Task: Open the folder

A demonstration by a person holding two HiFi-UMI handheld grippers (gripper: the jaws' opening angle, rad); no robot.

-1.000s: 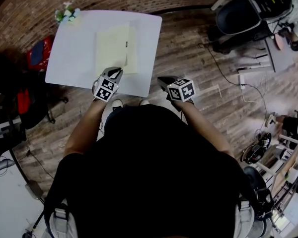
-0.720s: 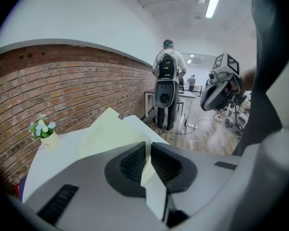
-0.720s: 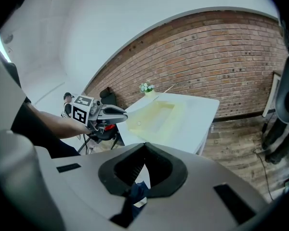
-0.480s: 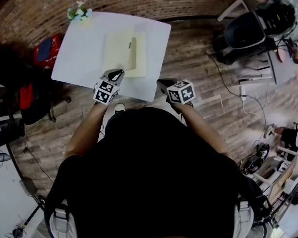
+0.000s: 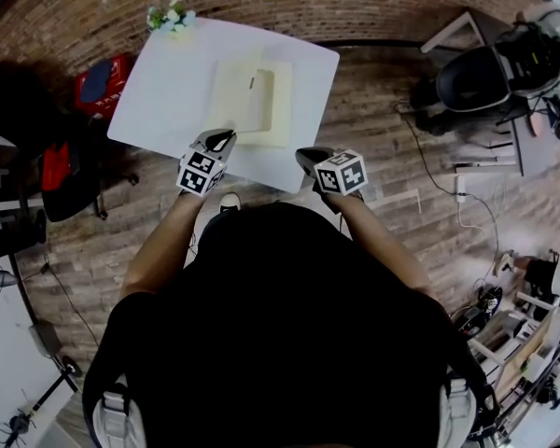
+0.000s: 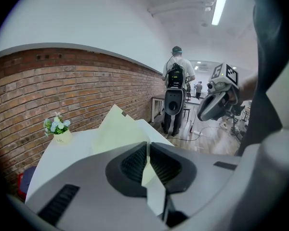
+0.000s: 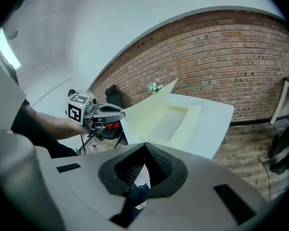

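Seen from the head view, a white desk [image 5: 159, 91] stood on a wooden plank floor [image 5: 383, 119] against a brick wall [image 5: 308, 3], with a small pot of flowers [image 5: 168, 15] on its far left corner. The cream folder [image 5: 278, 110] lay near the middle of the desk, towards the person's edge, and its cover [image 5: 231, 96] was lifted off it on the left side. A red thing [image 5: 98, 80] sat on the floor left of the desk, and a black chair [image 5: 471, 77] stood well apart to the right. The person's dark top filled the lower frame, and both forearms reached forward. The left hand-held gripper [image 5: 222, 138] was at the desk's near edge by the folder's corner. The right hand-held gripper [image 5: 305, 157] hung just off that edge, apart from the folder. In the left gripper view, its jaws were clenched on a corner of the cream cover, which rose in a tilted sheet and hid part of the desk behind it. Beyond, a person with a backpack [image 6: 176, 90] stood on the floor under a ceiling light [image 6: 220, 4], and the right hand-held gripper showed at the right. In the right gripper view, its jaws met at their tips with nothing between them. The folder lay ahead on the desk with its cover raised to a peak. The left hand-held gripper pinched the cover's near corner, its forearm reaching in from the left.
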